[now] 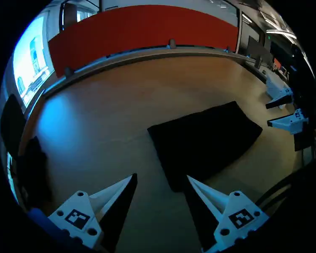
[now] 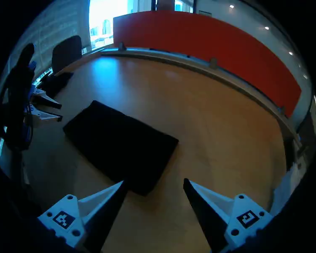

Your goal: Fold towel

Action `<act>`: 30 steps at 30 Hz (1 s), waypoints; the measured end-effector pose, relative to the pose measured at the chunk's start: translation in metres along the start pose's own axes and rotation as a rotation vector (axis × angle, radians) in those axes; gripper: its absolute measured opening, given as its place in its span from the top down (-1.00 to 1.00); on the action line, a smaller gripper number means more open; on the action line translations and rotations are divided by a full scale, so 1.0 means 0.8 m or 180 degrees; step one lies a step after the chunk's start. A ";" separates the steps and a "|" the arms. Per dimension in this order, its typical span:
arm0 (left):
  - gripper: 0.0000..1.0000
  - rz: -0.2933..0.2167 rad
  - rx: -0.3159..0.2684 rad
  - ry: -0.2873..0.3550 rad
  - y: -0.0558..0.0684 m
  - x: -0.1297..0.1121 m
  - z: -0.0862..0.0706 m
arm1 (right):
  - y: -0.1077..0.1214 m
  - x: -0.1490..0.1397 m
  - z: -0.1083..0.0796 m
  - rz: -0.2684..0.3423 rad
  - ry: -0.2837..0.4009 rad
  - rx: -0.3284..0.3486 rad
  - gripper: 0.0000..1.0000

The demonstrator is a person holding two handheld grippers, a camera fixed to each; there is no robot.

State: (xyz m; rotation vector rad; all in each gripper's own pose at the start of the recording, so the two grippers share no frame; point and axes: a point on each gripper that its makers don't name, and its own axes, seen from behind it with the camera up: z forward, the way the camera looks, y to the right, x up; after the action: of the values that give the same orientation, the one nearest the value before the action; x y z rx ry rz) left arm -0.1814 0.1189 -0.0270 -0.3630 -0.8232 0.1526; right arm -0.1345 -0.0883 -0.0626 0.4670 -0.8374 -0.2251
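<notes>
Black towel (image 1: 204, 141) is lying flat on the middle of the wooden table (image 1: 116, 109). Left gripper (image 1: 161, 176) and right gripper (image 2: 153, 181) are hovering above the table, fingers spread apart, holding nothing.

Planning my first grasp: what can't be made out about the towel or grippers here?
- The towel: too dark in both views to tell layers or folds.
- Its near edge, left gripper view: merges with a dark finger of the left gripper.
- The right gripper, left gripper view: body cut off at the edge.
</notes>
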 end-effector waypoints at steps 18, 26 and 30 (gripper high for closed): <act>-0.51 -0.0223 0.0268 0.0092 -0.029 -0.028 -0.033 | -0.010 0.002 0.007 -0.0288 -0.0019 0.0239 -1.00; -0.51 -0.0365 0.0365 0.0118 -0.038 -0.049 -0.050 | -0.019 0.003 0.014 -0.0425 -0.0059 0.0372 -1.00; -0.51 -0.0395 0.0409 0.0130 -0.043 -0.056 -0.058 | -0.023 -0.001 0.017 -0.0518 -0.0107 0.0441 -0.98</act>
State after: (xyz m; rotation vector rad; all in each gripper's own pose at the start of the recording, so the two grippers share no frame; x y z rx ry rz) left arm -0.1775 0.0634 -0.0737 -0.1928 -0.7889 0.0817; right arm -0.1456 -0.1082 -0.0641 0.6640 -0.8520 -0.3271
